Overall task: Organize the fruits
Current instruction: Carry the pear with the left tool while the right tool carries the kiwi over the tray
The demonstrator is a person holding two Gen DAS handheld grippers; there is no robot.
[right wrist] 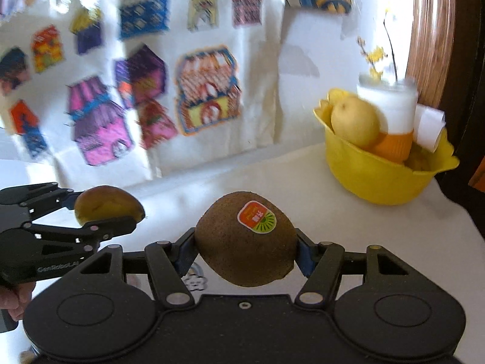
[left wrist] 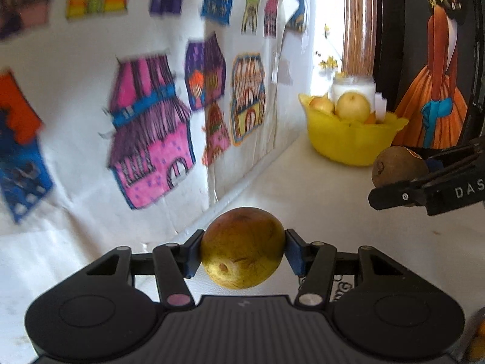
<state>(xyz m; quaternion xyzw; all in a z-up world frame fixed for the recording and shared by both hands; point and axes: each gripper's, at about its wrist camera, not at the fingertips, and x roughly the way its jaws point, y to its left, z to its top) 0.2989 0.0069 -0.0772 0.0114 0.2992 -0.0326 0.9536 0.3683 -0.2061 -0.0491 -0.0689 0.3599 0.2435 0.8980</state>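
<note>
- Done so far, judging by the bowl (right wrist: 382, 179) at the right of the right wrist view: it already holds a pear (right wrist: 354, 121) and at least one more yellowish fruit behind it, along with an orange-and-white cup; the contents are blurred, so the count is uncertain.
- In hand: two fruits are off the bench (right wrist: 348, 242) and neither has reached the bowl, so I judge the carry to be under way with both drops left to do.
- The left claw (left wrist: 242, 250) is closed on a mottled yellow-brown apple (left wrist: 242, 247), its blue pads pressing the fruit's two sides at lower centre of the left wrist view, clear of the bench.
- The right claw (right wrist: 245, 244) grips a kiwi (right wrist: 245, 239) with an orange-and-green sticker on top, at lower centre of its own view; the pads meet it on both sides.
- Pose: both claws tilt down and forward over the white bench, side by side. The right claw and its kiwi show at the right edge of the left wrist view, just below the bowl; the left claw and apple show at the left edge of the right wrist view, with part of a hand beneath it.
- The bowl sits well ahead, upper right in both views, near the wall hung with coloured drawings.
- At the lower right corner of the left wrist view there may be more fruit, too cut off to name.
</note>
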